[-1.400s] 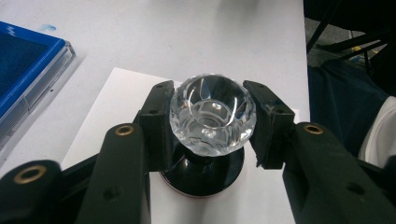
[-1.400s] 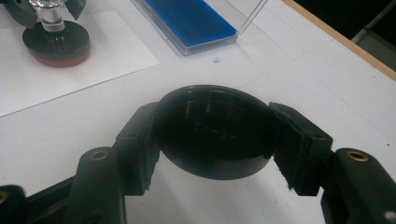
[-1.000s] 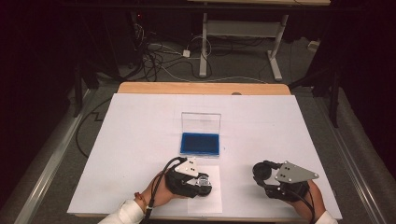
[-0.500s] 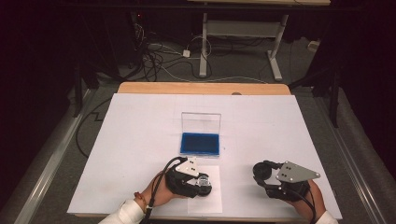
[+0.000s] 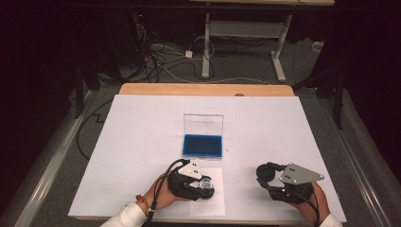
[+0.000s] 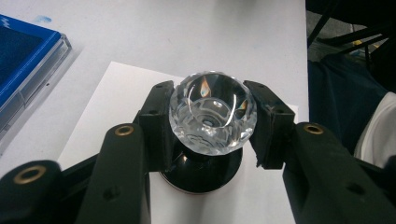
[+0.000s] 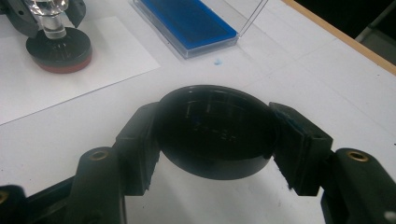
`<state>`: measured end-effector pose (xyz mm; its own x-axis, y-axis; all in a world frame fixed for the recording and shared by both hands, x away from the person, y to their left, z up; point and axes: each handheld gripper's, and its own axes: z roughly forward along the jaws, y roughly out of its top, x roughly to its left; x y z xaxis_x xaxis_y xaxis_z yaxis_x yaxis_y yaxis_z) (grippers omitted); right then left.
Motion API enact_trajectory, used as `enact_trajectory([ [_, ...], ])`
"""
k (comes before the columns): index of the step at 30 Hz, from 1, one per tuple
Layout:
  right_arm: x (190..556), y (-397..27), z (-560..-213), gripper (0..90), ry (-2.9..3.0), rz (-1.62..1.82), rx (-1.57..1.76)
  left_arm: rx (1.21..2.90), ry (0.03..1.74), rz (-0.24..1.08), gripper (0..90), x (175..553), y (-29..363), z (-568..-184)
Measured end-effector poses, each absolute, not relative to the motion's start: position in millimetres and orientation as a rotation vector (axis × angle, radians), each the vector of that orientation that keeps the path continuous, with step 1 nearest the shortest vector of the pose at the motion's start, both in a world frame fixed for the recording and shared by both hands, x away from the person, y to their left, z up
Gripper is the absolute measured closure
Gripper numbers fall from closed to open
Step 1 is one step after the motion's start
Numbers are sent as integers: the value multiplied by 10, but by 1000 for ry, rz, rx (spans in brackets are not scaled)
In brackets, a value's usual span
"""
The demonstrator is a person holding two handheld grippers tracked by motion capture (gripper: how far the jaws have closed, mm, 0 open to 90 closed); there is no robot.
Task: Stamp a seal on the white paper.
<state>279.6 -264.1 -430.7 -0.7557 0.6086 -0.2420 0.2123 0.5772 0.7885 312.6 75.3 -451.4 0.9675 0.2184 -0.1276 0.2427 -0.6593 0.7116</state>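
Near the front edge of the table (image 5: pixel 142 123), the left gripper (image 5: pixel 191 182) is clamped on a stamp (image 6: pixel 212 114). One jaw presses each side of its clear knob. The stamp stands upright, its long axis going straight up. Its black base (image 6: pixel 203 170) sits flat on a small white paper (image 5: pixel 215 201) that lies at the front edge, a bit left of the middle.

Along the same front edge, toward the right corner, the right gripper (image 5: pixel 279 182) is clamped on a round black lid (image 7: pixel 217 133). The lid looks like the stamp's cap, though that is a guess. It is held just above the table and seems not to touch it. Seen from the right gripper, the stamp is off to the left and a little farther on.

Farther back, near the middle of the table, lies a flat case (image 5: pixel 203 142). Its blue pad (image 7: pixel 189 21) faces up and its clear cover (image 5: pixel 204 124) stands open on the far side. The case is straight ahead of the stamp, close to the paper's far edge but not touching it. The left gripper is the nearer one to the case.

My guess is the stamp goes to the blue pad next. That would be a lift, then a short move straight away from the person, keeping the base flat. The lid is well apart from the stamp and would have to travel left along the front edge to reach it.
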Motion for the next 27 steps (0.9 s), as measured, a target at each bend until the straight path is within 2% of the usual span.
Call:
enact_trajectory([
  [27, 2794, -2637, -4305, 384, 2318, 1055, 646, 2310, 319, -31, 542, 3123, 752, -4526],
])
